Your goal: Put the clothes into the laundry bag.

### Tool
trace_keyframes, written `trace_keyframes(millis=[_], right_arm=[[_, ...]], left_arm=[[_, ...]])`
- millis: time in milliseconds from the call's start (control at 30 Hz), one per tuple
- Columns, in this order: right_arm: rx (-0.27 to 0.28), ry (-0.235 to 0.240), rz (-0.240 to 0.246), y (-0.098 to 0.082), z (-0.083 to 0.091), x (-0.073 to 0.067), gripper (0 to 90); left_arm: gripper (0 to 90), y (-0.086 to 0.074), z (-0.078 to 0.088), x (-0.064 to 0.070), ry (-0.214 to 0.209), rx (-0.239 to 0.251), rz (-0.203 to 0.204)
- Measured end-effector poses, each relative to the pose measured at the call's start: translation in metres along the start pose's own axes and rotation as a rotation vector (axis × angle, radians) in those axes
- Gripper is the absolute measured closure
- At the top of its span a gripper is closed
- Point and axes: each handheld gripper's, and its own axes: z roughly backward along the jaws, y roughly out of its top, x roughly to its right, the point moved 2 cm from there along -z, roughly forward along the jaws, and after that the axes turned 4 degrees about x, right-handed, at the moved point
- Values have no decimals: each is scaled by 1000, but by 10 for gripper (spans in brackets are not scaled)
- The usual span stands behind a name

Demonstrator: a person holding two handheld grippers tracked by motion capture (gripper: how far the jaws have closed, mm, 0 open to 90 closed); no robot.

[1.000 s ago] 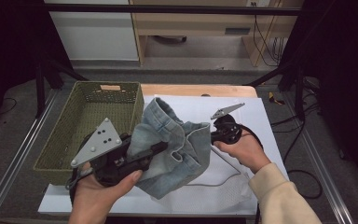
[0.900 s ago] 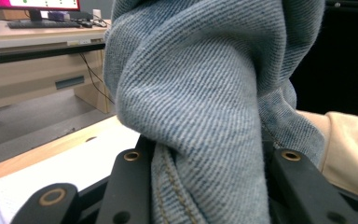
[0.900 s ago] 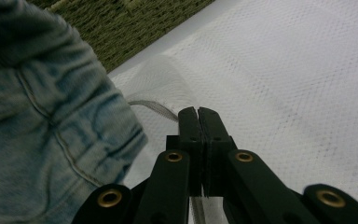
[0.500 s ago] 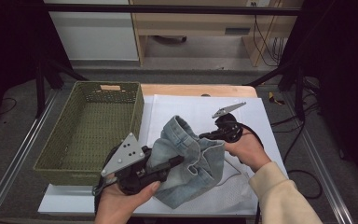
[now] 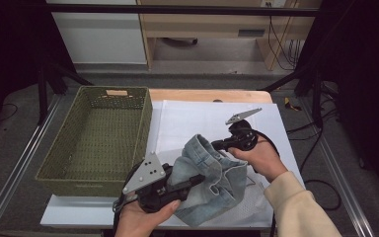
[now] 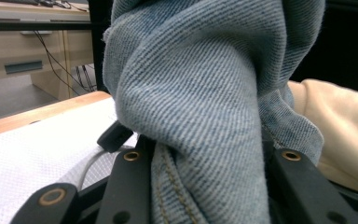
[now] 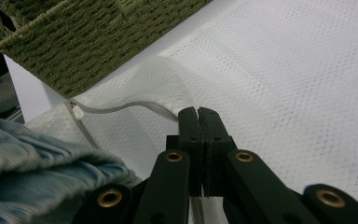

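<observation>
A crumpled light-blue denim garment lies bunched on a white mesh bag spread over the table. My left gripper comes in from the lower left and is shut on a thick fold of the denim, with cloth packed between its jaws. My right gripper sits just right of the garment's top. Its jaws are pressed together on the mesh bag's grey zipper edge, holding it slightly off the table. A cream sleeve covers the right forearm.
A green woven basket stands at the left, its long side against the white mesh. The wooden table edge runs along the back. Metal rails flank the table on both sides.
My left gripper has moved right and down with the denim, which now sits lower and more bunched on the mesh. The right gripper has stayed where it was.
</observation>
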Motion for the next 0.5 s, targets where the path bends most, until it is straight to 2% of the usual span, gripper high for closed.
trace_keyframes(millis=[267, 367, 500], right_arm=[[13, 4, 0, -1, 4, 0, 894], [21, 2, -9, -1, 4, 0, 894], [29, 4, -3, -1, 6, -1, 895]], left_arm=[[624, -28, -18, -9, 19, -41, 7], [624, -33, -22, -11, 29, -49, -4], [624, -35, -25, -14, 40, -52, 1]])
